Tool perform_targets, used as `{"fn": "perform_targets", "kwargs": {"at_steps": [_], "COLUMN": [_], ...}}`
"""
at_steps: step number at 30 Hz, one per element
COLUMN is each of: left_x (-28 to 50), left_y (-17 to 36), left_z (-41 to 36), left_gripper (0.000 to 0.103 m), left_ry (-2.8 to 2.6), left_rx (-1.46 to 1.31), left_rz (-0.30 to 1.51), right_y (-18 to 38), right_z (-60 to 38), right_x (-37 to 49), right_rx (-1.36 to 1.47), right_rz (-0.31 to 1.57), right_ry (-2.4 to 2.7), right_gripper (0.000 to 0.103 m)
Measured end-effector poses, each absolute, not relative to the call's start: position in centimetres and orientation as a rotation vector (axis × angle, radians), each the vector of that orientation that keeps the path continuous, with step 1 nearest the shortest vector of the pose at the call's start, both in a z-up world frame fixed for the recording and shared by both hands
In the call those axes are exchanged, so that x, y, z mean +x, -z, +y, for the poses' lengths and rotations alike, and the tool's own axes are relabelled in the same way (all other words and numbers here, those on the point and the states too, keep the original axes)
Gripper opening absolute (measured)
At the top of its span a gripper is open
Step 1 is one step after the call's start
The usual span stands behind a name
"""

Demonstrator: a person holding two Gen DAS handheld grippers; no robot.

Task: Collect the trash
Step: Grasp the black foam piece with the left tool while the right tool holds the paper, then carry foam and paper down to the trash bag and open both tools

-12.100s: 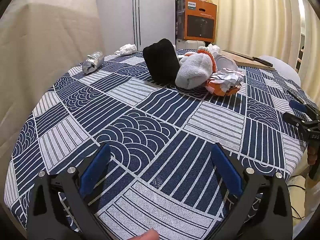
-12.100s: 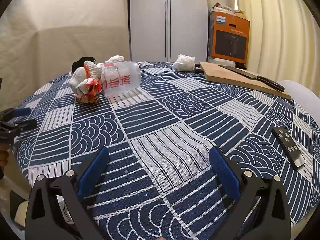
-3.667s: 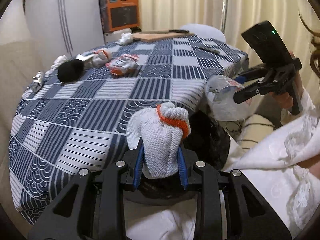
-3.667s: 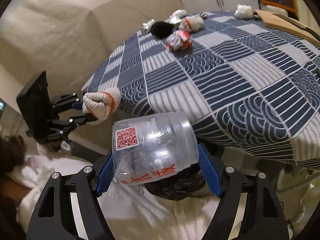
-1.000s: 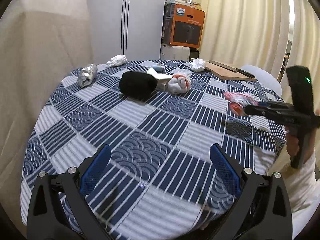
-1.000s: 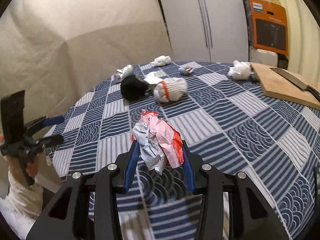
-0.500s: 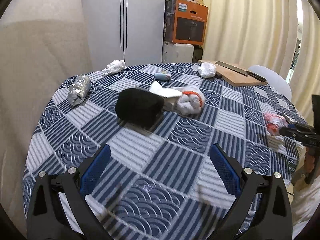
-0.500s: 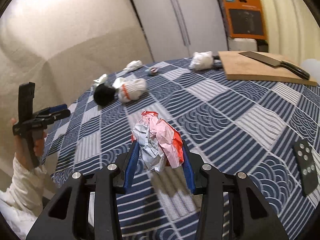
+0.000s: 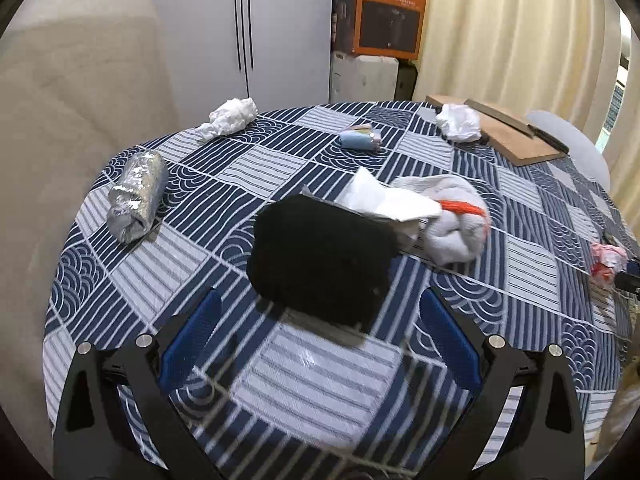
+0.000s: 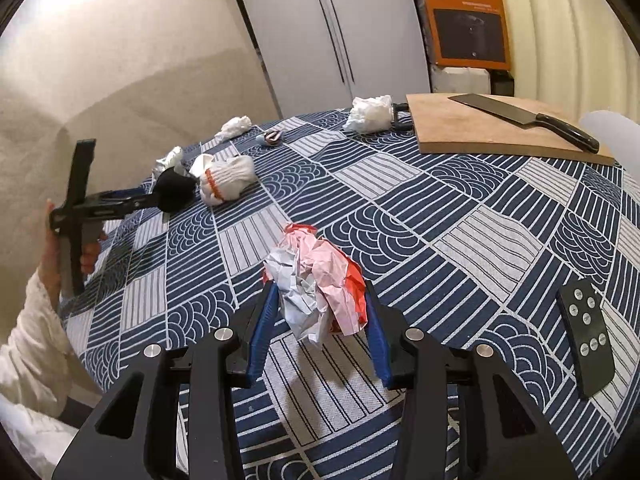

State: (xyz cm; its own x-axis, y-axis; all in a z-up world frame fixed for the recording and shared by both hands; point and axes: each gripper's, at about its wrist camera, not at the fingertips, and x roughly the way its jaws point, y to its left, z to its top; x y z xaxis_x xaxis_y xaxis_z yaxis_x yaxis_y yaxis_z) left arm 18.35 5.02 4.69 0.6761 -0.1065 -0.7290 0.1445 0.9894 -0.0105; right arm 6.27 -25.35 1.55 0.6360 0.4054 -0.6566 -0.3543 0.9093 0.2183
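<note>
My right gripper [image 10: 320, 298] is shut on a crumpled red-and-white wrapper [image 10: 316, 280], held just above the patterned tablecloth [image 10: 460, 220]. That wrapper [image 9: 608, 260] also shows at the right edge of the left wrist view. My left gripper [image 9: 320, 320] is open, and a black cloth bundle [image 9: 320, 256] lies just ahead of its blue pads, not between them. The right wrist view shows the left gripper [image 10: 154, 199] reaching the black bundle [image 10: 176, 192]. Beside the bundle lie a white glove with an orange cuff [image 9: 456, 224] and a white paper [image 9: 384, 200].
A foil roll [image 9: 138, 196], two white tissue wads [image 9: 232, 116] [image 9: 458, 122] and a small blue wrapper [image 9: 358, 140] lie farther back. A cutting board [image 10: 480, 128] carries a knife [image 10: 528, 120]. A black remote [image 10: 588, 332] lies at the right.
My left gripper has moved in toward the black bundle, which now looms large just before its open jaws. The right gripper keeps its hold on the wrapper and has barely shifted.
</note>
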Motion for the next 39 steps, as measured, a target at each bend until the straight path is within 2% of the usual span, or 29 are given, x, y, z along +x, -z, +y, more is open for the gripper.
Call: {"fn": "perform_targets", "kwargs": {"at_steps": [8, 10, 12, 22, 39], "left_x": [20.9, 21.0, 21.1, 18.5, 6.7], "left_y": [-3.6, -3.5, -3.5, -4.2, -6.3], "left_z": [5.0, 5.0, 4.9, 5.1, 5.5], "left_gripper": [0.097, 0.087, 0.068, 0.066, 0.066], "left_ry": [0.188, 0.193, 0.207, 0.191, 0.153], "left_rx": [0.067, 0.08, 0.087, 0.086, 0.083], "left_rz": [0.834, 0.817, 0.822, 0.811, 0.739], "right_y": [-1.3, -1.3, -1.2, -1.2, -2.1], "right_z": [-25.3, -25.2, -24.9, -24.0, -22.0], "right_x": [6.4, 6.4, 6.4, 5.6, 1.4], "right_rx": [0.071, 0.07, 0.07, 0.098, 0.033], "right_rz": [0.776, 0.778, 0.781, 0.765, 0.713], "right_ry": [-0.437, -0.443, -0.454, -0.494, -0.589], "right_gripper": [0.04, 0.04, 0.04, 0.04, 0.04]}}
